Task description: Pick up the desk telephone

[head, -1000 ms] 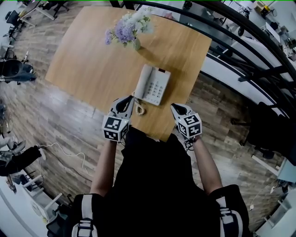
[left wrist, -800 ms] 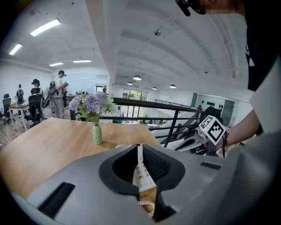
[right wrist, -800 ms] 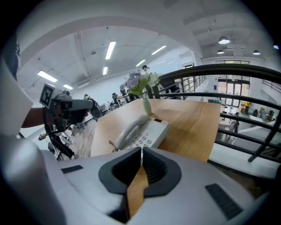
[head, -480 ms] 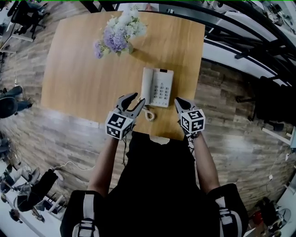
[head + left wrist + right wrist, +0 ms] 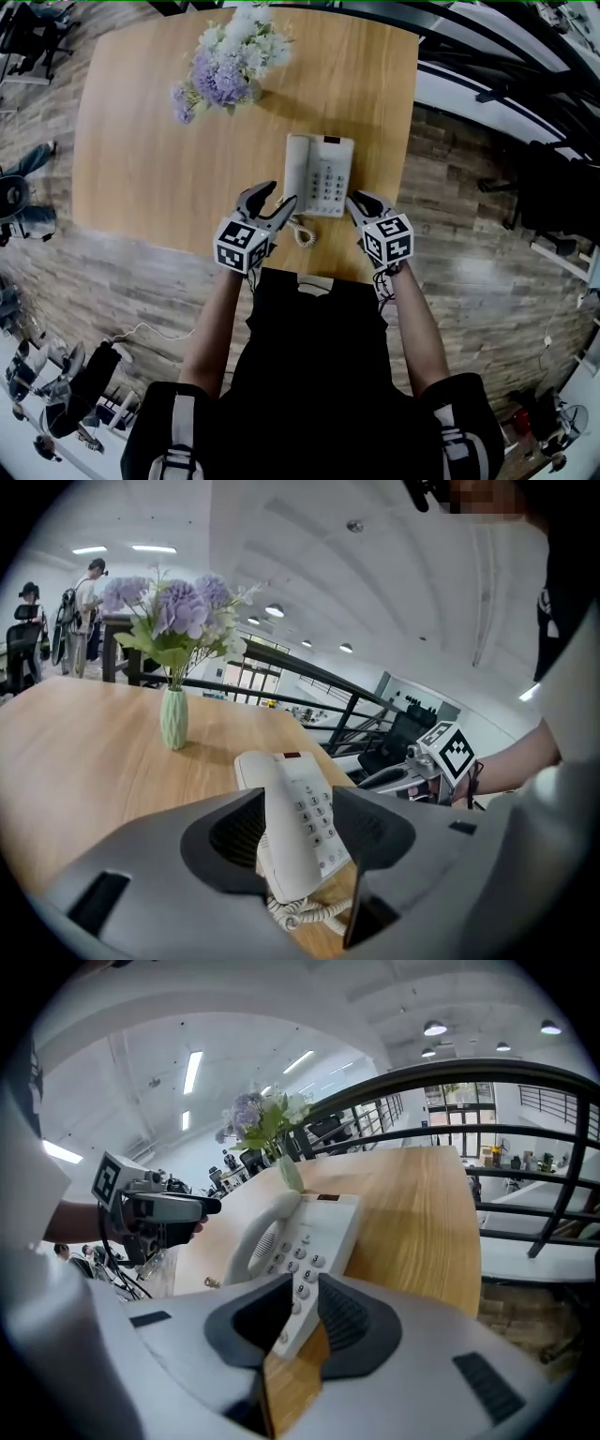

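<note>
A white desk telephone (image 5: 319,175) lies on the wooden table (image 5: 150,169) near its front edge, handset on the left, keypad on the right. My left gripper (image 5: 275,197) hovers at the phone's near left corner; its jaws have just been opening and stand open. In the left gripper view the telephone (image 5: 295,817) shows beyond the left gripper (image 5: 298,799), untouched. My right gripper (image 5: 361,199) is at the near right corner. Its jaws have just been opening to a narrow gap. The right gripper (image 5: 305,1283) frames the near corner of the telephone (image 5: 309,1232).
A coiled cord (image 5: 302,232) curls off the phone's near left end. A pale green vase of lilac flowers (image 5: 220,70) stands at the back left. A dark railing (image 5: 487,56) runs past the table's right side. Wooden floor lies below the front edge.
Both grippers have moved forward and down to the phone's near corners. The left jaws went from shut to open. The right jaws parted slightly.
</note>
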Demonstrator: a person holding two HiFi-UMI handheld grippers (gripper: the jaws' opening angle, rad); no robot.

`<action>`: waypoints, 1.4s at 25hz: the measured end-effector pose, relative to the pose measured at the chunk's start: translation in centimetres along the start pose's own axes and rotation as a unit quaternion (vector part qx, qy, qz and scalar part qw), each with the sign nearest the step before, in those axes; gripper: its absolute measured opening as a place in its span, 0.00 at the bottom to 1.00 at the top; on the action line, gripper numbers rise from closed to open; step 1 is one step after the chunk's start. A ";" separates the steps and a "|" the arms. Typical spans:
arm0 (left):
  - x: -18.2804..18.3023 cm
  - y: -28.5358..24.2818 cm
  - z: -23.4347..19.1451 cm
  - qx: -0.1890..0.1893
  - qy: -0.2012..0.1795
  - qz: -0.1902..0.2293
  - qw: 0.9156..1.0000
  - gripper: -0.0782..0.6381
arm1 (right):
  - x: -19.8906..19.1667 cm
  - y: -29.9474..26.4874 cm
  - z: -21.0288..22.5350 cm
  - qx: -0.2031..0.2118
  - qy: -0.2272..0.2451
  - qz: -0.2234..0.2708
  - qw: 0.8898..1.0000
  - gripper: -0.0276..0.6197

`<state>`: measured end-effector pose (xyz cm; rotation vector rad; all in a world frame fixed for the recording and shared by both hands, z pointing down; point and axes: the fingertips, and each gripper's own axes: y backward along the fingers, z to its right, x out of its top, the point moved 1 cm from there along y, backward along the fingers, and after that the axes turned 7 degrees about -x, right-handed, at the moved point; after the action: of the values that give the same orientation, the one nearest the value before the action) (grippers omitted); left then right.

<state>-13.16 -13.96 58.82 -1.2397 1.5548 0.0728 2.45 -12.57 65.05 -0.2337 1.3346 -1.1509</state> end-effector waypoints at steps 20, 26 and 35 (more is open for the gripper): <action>-5.0 -5.6 -3.6 -0.089 0.128 -0.042 0.987 0.63 | -1.1 -4.9 0.3 0.046 -0.048 -0.039 0.997 0.41; -6.0 -6.8 -3.7 -0.099 0.126 -0.070 0.985 0.63 | -1.1 -5.6 0.8 0.040 -0.056 -0.041 0.997 0.41; -6.3 -8.2 -3.5 -0.105 0.136 -0.081 0.982 0.63 | -1.2 -6.3 0.9 0.056 -0.093 -0.040 0.993 0.41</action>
<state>-10.59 -15.69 69.28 -1.5921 1.7053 -0.0401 0.21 -15.05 70.61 -0.3079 1.1023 -1.2365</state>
